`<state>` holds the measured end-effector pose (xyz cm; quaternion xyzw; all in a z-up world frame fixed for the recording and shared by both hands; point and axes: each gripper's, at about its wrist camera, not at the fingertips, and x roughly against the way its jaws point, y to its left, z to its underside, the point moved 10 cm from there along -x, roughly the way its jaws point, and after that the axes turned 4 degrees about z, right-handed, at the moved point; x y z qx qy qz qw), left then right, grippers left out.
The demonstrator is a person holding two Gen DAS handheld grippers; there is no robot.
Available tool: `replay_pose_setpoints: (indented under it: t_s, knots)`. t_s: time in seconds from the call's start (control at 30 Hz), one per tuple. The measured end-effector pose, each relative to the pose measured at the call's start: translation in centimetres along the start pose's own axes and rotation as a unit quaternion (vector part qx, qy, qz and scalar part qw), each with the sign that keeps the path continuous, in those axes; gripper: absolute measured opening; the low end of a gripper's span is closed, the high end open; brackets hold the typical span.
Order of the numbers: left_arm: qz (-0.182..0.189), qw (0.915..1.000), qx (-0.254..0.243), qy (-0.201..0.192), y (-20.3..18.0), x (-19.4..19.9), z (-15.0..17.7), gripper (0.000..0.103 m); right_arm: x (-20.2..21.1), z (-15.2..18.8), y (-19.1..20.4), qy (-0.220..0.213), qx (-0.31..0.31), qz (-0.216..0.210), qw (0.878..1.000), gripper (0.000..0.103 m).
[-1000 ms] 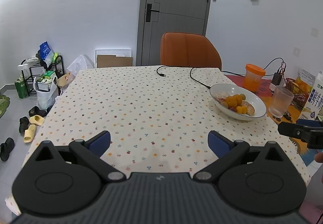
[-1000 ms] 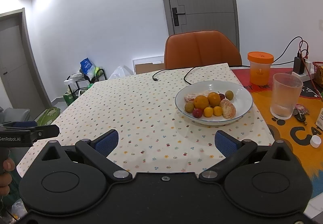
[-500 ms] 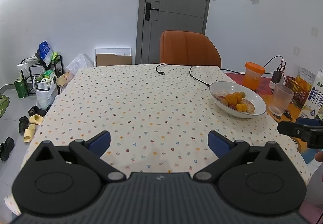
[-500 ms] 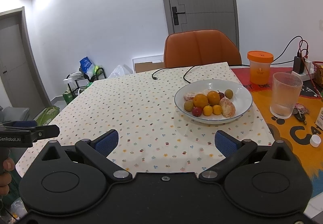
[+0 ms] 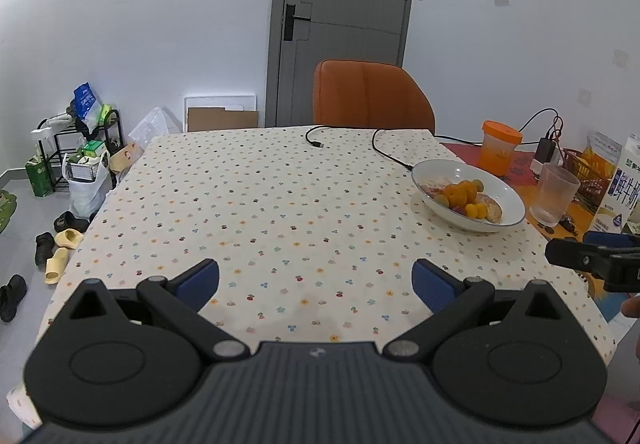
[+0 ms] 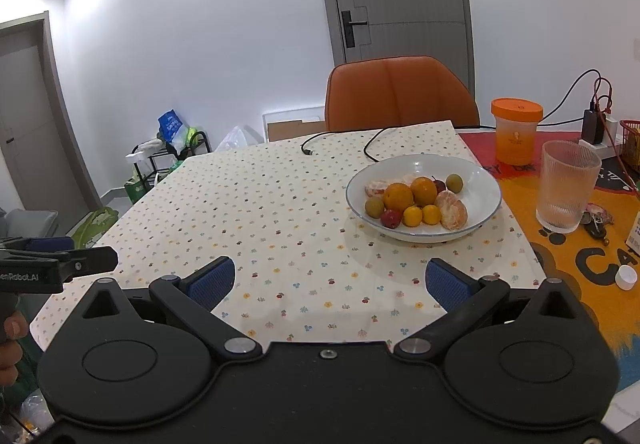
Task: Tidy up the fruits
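Note:
A white bowl (image 6: 480,179) (image 5: 508,195) on the flowered tablecloth holds several fruits: oranges (image 6: 412,193), small yellow ones (image 6: 421,215), green ones (image 6: 454,183), a red one (image 6: 391,219) and peeled citrus (image 6: 452,215). My right gripper (image 6: 330,282) hovers open over the table's near edge, short of the bowl, with nothing between its blue pads. At the near edge and well left of the bowl, my left gripper (image 5: 315,284) is open and empty too. Each gripper shows at the side of the other's view.
A ribbed glass (image 6: 567,185), an orange-lidded jar (image 6: 516,131), keys (image 6: 596,222), a white cap (image 6: 626,278) and a milk carton (image 5: 624,183) stand right of the bowl on an orange mat. Black cables (image 6: 340,141) lie at the table's far edge before an orange chair (image 6: 400,93).
Both views shift only slightly; the left gripper drew back a little, so the bowl sits a bit farther off. Jaws stay open and the fruits have not moved.

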<state>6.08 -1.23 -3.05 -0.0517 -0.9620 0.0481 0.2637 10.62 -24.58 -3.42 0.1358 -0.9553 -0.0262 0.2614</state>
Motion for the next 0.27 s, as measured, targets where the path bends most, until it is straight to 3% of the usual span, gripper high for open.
replay_pose_setpoints:
  t_s: [0.27]
  knots:
    - [0.004, 1.0000, -0.005, 0.001, -0.25, 0.01, -0.01, 0.102, -0.09, 0.11, 0.04, 0.002, 0.000, 0.001, 1.000, 0.103]
